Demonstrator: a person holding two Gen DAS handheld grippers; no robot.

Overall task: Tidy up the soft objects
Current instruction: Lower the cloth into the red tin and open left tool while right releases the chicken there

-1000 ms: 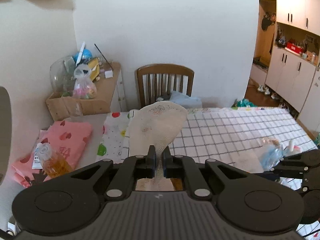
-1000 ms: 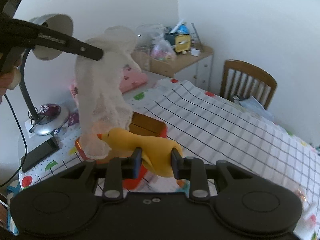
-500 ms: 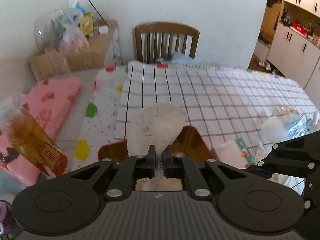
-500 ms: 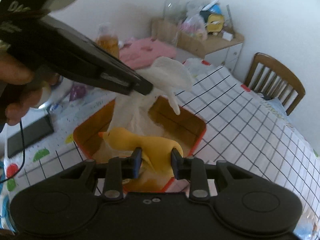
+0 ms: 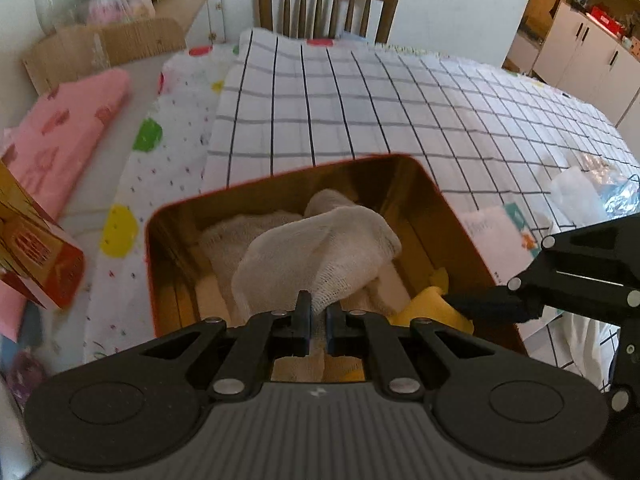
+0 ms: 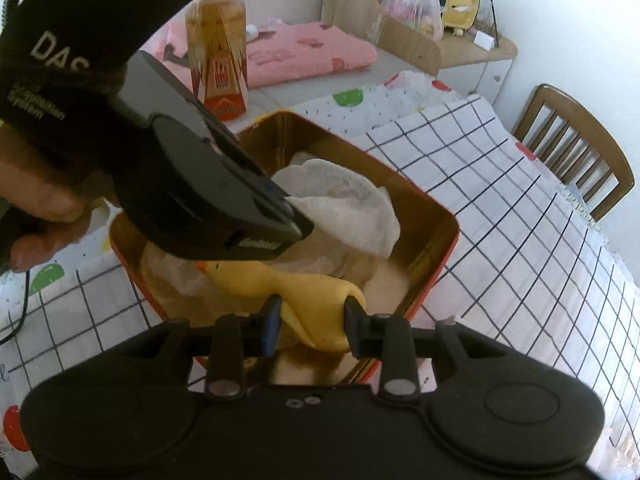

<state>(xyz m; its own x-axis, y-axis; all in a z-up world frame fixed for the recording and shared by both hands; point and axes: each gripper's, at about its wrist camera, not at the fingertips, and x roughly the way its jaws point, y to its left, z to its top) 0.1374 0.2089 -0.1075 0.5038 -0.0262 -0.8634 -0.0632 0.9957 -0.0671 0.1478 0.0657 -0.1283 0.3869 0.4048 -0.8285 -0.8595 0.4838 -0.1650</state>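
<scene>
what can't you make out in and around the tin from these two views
- Tin floor: both views, covered by the white cloth and yellow duck toy.
- Duck's head: right wrist view, partly behind the left hand-held gripper.
- Bottle label text: too blurred.
- Tin's near wall: left wrist view, behind the hand-held gripper body.

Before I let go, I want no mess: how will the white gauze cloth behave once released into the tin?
The white gauze cloth looks floppy: it drapes from the left gripper. It probably slumps inside the tin. Its open weave may snag on the pads.
</scene>
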